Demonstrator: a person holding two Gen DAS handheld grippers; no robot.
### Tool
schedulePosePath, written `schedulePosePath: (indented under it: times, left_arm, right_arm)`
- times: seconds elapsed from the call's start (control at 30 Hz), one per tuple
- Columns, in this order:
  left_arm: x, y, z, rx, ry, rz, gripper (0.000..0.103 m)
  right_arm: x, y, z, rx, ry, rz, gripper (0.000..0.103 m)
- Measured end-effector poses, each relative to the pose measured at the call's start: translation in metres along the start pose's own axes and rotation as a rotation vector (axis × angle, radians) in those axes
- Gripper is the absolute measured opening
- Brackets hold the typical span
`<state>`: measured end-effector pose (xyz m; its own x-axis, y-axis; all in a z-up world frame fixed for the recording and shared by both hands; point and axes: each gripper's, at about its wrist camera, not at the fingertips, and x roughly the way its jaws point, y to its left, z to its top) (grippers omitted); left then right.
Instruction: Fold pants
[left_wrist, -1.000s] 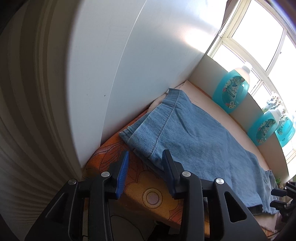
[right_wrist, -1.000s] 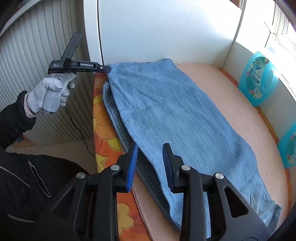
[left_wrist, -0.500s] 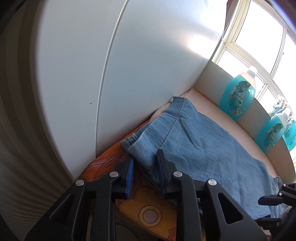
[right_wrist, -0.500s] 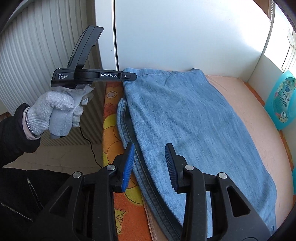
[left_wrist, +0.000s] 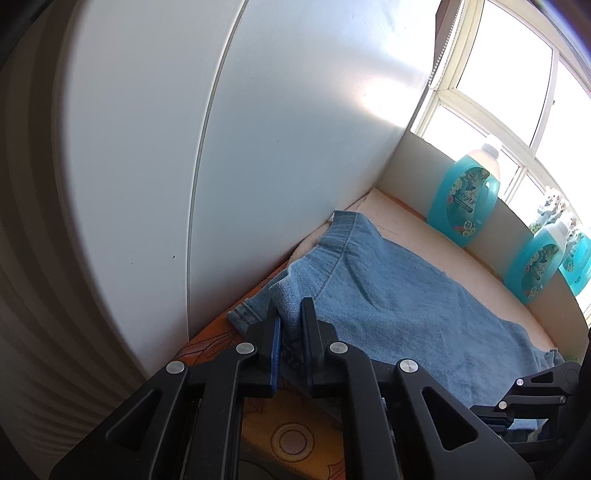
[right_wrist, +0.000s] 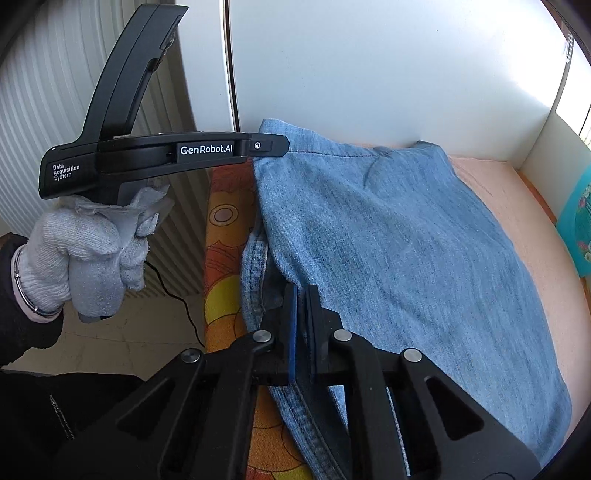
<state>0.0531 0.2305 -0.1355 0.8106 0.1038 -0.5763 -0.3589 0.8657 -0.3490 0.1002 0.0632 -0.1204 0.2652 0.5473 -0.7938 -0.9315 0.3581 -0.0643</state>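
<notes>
The blue denim pants (right_wrist: 399, 258) lie flat on a table (right_wrist: 517, 206) covered with a peach cloth, one narrow end reaching the white wall panel (left_wrist: 295, 129) and the near long edge running above an orange flowered cover (right_wrist: 221, 295). The left tongs (left_wrist: 290, 317) have just been closing and now pinch the pants' hem corner close to the wall panel, a small ridge of denim standing up between the blue pads. In the right wrist view these same tongs (right_wrist: 280, 144) reach in from the side away from the window, held by a gloved hand (right_wrist: 85, 251) with a dark sleeve (right_wrist: 22, 314). The right tongs (right_wrist: 300, 295) have also just been closing and are clamped on the seamed near edge of the pants, farther from the wall panel, with denim folds bunched against the pads. Three teal detergent bottles (left_wrist: 465, 199) stand along the window ledge, beyond the pants' far edge, and a ribbed radiator (right_wrist: 55, 92) sits next to the wall panel.
</notes>
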Motion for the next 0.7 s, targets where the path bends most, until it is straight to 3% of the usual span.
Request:
schedulePosePath:
  times: [0.1, 0.2, 0.3, 0.4, 0.47, 0.57, 0.7]
  left_arm:
    - [0.001, 0.002, 0.003, 0.001, -0.011, 0.008, 0.008]
    - [0.011, 0.004, 0.000, -0.005, 0.029, 0.010, 0.009]
    - [0.011, 0.009, -0.003, -0.022, 0.052, 0.008, 0.016]
    - [-0.002, 0.016, -0.005, -0.054, 0.047, 0.010, 0.029]
    - [-0.015, 0.021, -0.010, -0.057, 0.039, 0.008, 0.029]
    - [-0.039, 0.031, -0.019, -0.081, 0.031, -0.002, 0.029]
    - [-0.067, 0.045, -0.029, -0.080, 0.009, 0.038, 0.029]
  right_arm:
    - [-0.006, -0.004, 0.009, 0.038, -0.027, 0.043, 0.004]
    - [0.007, 0.000, 0.007, 0.006, 0.044, 0.065, 0.004]
    - [0.006, 0.003, 0.003, -0.011, 0.045, 0.064, 0.008]
    - [-0.004, 0.004, 0.009, -0.007, 0.004, 0.092, 0.023]
    - [-0.010, 0.005, 0.017, -0.007, -0.038, 0.080, 0.043]
    - [-0.005, 0.008, 0.032, -0.017, -0.059, 0.087, 0.045]
    - [0.030, 0.018, 0.049, -0.068, -0.020, 0.047, 0.045]
